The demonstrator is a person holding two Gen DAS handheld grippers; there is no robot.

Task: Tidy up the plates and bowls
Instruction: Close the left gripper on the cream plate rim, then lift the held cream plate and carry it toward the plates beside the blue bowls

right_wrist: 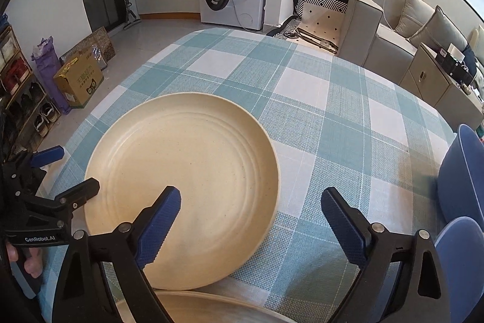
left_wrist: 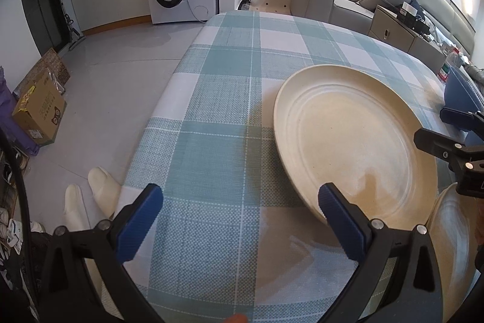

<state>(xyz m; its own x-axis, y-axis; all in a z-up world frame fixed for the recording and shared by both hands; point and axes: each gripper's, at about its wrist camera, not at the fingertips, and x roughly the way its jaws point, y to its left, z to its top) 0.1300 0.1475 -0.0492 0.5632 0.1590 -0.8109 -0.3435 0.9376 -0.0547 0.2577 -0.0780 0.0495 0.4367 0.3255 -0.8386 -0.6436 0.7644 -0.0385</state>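
So a big cream plate [right_wrist: 181, 189] is laid flat on the checked blue-and-white tablecloth [right_wrist: 317, 117], with a second cream plate [right_wrist: 211, 308] tucked right at its near edge. The right gripper [right_wrist: 251, 226] is held wide apart, one finger [right_wrist: 157, 229] over the plate's rim, nothing pinched. The left gripper [left_wrist: 239, 226] is spread open too, nothing clamped. Two blue bowls [right_wrist: 462, 171] can be seen off at the right edge.
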